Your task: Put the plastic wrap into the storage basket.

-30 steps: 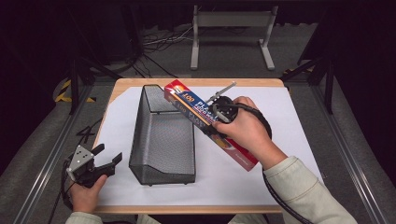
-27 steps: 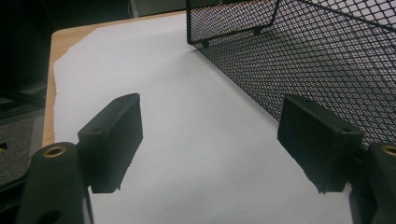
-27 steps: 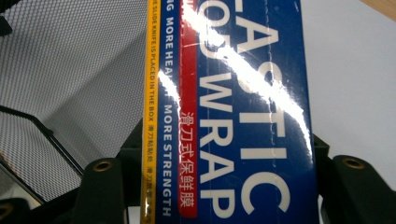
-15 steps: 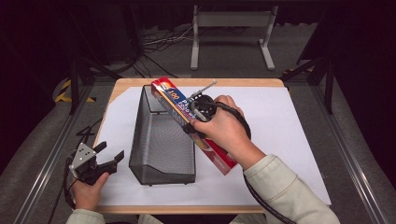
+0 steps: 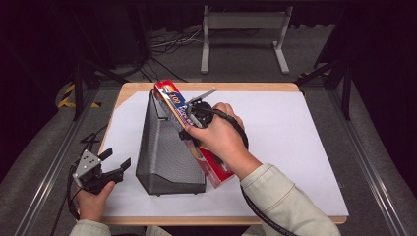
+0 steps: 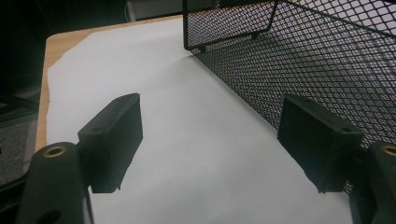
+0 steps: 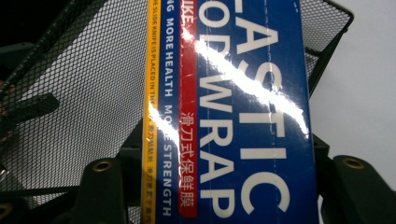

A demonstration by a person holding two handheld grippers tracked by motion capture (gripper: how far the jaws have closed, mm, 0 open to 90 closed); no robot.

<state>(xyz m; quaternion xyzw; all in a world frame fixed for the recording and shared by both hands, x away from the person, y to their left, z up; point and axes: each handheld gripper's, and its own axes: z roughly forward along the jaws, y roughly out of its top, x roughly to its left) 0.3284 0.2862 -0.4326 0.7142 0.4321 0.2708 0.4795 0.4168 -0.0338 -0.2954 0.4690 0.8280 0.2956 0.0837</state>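
Note:
A long red and blue plastic wrap box (image 5: 194, 132) hangs tilted over the right rim of a black wire mesh basket (image 5: 164, 147), with my right gripper (image 5: 189, 125) shut on its middle. The right gripper view has the box (image 7: 229, 116) pressed between both jaws, with the basket mesh (image 7: 79, 88) behind it on the left. My left gripper (image 5: 112, 164) stands open at the table's front left, just left of the basket. Its two pads (image 6: 114, 140) have nothing between them, and the basket wall (image 6: 308, 60) lies close on their right.
White paper (image 5: 295, 147) covers most of the wooden table (image 5: 133, 91). The paper to the right of the box is bare. A metal stand (image 5: 243, 29) and cables lie on the floor beyond the table's far edge.
My right gripper has carried the box leftward and lifted it, from lying on the paper beside the basket to tilted over the basket's right rim. The left gripper has barely shifted.

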